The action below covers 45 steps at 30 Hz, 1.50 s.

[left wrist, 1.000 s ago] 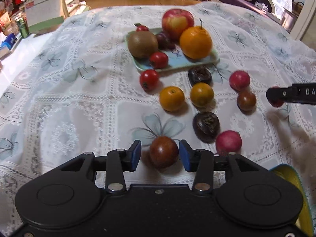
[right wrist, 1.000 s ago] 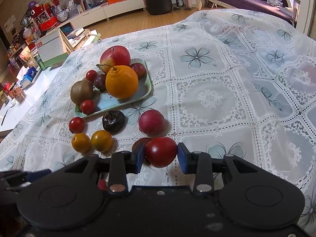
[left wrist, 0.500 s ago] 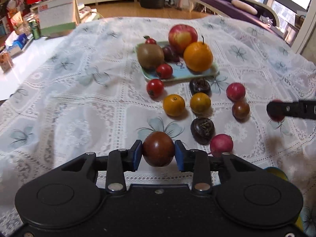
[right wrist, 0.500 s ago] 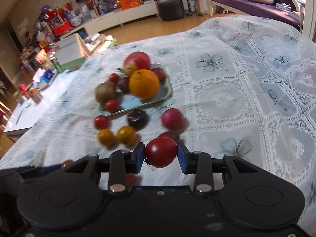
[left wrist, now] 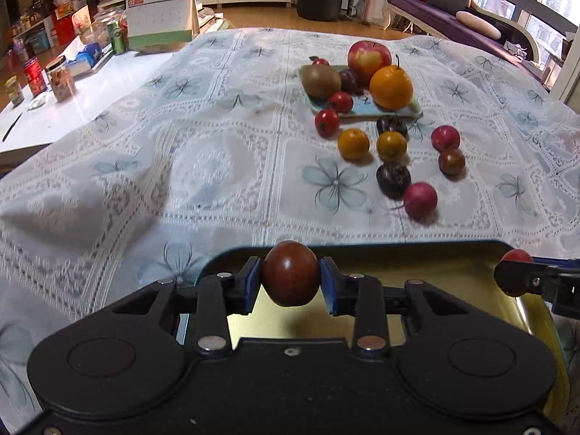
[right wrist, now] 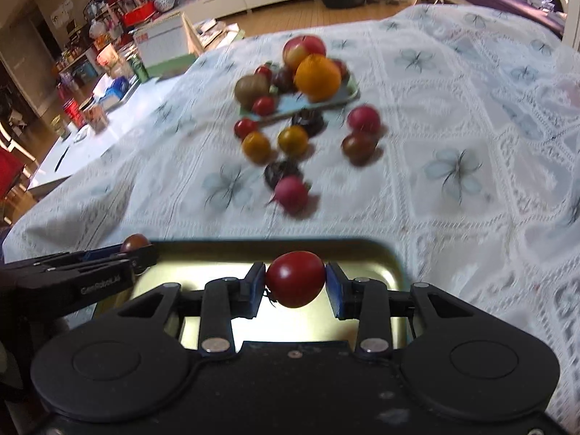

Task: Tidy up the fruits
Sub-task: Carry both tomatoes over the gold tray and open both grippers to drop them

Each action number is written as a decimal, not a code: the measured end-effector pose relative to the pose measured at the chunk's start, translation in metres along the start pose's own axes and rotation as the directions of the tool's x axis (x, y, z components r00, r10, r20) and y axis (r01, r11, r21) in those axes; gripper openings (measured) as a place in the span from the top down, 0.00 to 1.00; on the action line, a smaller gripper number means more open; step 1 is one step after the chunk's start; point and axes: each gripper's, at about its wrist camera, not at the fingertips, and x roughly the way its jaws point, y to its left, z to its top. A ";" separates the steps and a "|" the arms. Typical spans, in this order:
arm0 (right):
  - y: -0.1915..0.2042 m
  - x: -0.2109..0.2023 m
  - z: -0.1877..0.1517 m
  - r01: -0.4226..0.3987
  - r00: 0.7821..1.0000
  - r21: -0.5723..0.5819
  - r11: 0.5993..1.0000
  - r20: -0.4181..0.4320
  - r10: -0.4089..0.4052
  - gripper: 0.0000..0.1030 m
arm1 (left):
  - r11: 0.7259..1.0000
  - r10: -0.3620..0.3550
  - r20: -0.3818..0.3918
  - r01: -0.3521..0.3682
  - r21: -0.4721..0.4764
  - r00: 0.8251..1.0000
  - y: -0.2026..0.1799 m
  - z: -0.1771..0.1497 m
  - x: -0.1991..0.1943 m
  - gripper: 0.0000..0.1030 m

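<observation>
My left gripper (left wrist: 291, 282) is shut on a dark brown tomato (left wrist: 291, 272) and holds it over the near-left part of a yellow tray (left wrist: 453, 264). My right gripper (right wrist: 295, 284) is shut on a red tomato (right wrist: 295, 277) over the same tray (right wrist: 217, 261). Each gripper shows in the other's view, the right one (left wrist: 514, 277) at the tray's right side, the left one (right wrist: 136, 248) at its left. Several loose fruits lie on the cloth beyond, among them a pink fruit (left wrist: 420, 199) and two small oranges (left wrist: 353, 143).
A light blue plate (left wrist: 395, 110) at the back holds an apple (left wrist: 369, 57), an orange (left wrist: 391, 87), a kiwi (left wrist: 320, 80) and small fruits. Jars and a calendar (left wrist: 159, 18) stand on a white table at the left.
Both grippers lifted their tomatoes off the cloth and drew back toward me. They now hang over the yellow tray, which was barely in view before.
</observation>
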 end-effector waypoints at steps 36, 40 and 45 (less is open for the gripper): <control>0.018 0.015 -0.046 0.065 0.960 -0.078 0.995 0.278 -0.041 0.61 | 0.997 0.063 0.005 -0.063 0.037 0.998 -0.007 -0.019 0.007 0.56; 0.017 0.017 -0.038 0.031 0.977 -0.065 0.997 0.211 -0.016 0.61 | 0.998 0.049 0.006 -0.049 0.043 0.999 -0.007 -0.014 0.005 0.56; 0.007 0.023 -0.006 0.010 0.995 -0.027 1.000 0.095 -0.007 0.61 | 0.997 0.021 0.016 -0.022 0.068 1.000 -0.011 0.005 0.005 0.56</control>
